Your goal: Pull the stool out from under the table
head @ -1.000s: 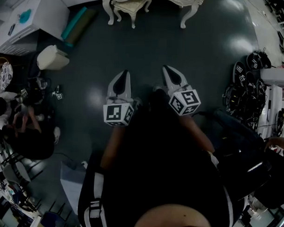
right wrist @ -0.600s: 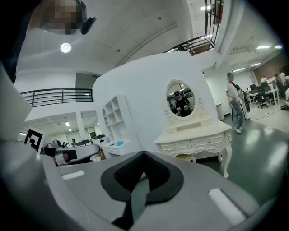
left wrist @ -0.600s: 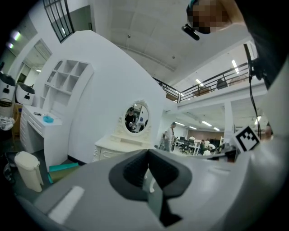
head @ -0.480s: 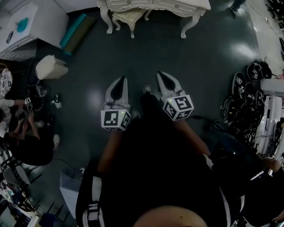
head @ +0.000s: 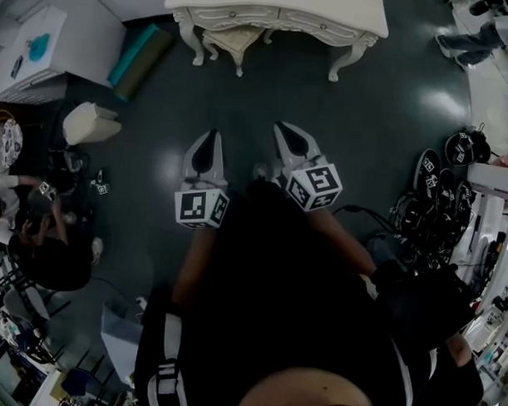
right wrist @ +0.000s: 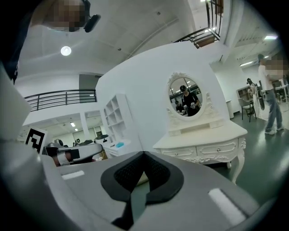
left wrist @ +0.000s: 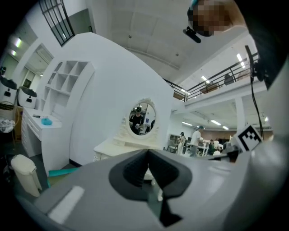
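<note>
- Both grippers, and the person carrying them, have come nearer the table (head: pixel 278 1) over the last second. More of its white top now shows at the upper edge of the head view.
- The stool (head: pixel 229 37) is tucked under the table's left end, with its cream seat and curved legs showing beneath the top.
- An oval mirror (right wrist: pixel 186 97) stands on the table, seen in the right gripper view.
- A stretch of dark glossy floor (head: pixel 365 119) separates the stool from the grippers.
- To the left lie a teal roll (head: pixel 133 54), a white bin (head: pixel 90 122) and a white cabinet (head: pixel 26 44), with a seated person (head: pixel 36 249) further out.
- To the right is a heap of black gear (head: pixel 442 188).
- The left gripper (head: pixel 212 136) has its jaws pressed together with nothing between them. It points toward the table, well apart from the stool.
- The right gripper (head: pixel 283 127) is alongside it — jaws likewise together, empty, touching nothing.
</note>
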A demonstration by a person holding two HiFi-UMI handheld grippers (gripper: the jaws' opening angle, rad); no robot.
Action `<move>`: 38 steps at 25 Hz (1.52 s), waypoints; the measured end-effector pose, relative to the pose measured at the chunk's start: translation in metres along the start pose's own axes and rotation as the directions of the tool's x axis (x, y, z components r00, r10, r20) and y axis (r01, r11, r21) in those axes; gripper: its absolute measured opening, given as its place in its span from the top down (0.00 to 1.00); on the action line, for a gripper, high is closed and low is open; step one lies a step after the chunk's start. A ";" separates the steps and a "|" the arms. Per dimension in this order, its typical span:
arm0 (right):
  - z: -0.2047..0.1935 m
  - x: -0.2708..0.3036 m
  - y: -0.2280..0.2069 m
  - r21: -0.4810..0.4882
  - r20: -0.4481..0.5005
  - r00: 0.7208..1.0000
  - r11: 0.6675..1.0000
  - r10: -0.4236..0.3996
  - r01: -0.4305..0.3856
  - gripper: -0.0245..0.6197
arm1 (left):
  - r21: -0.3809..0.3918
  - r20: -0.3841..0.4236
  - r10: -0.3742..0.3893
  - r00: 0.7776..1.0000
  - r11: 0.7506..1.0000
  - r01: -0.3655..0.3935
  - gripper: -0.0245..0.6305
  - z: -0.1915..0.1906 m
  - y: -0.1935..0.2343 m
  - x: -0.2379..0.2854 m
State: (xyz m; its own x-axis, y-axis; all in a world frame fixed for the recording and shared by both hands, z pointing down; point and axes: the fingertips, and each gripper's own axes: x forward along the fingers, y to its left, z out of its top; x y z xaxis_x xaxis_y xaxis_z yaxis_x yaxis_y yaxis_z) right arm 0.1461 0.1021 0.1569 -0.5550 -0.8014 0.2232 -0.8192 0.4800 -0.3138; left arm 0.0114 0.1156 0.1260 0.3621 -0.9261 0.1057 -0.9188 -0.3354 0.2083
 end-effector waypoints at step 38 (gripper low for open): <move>-0.074 0.303 -0.130 0.045 -0.173 0.976 0.989 -0.131 0.140 0.96 | -0.092 -0.140 -0.003 0.990 0.996 -0.010 0.95 -0.095 0.189 0.249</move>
State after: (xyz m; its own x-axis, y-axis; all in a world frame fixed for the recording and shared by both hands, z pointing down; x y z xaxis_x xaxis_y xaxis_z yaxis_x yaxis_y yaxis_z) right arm 0.0736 -0.1762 0.3335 -0.4595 -0.7834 0.4185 -0.8818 0.3462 -0.3202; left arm -0.0575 -0.1625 0.2838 0.3838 -0.8916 0.2404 -0.9038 -0.3092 0.2959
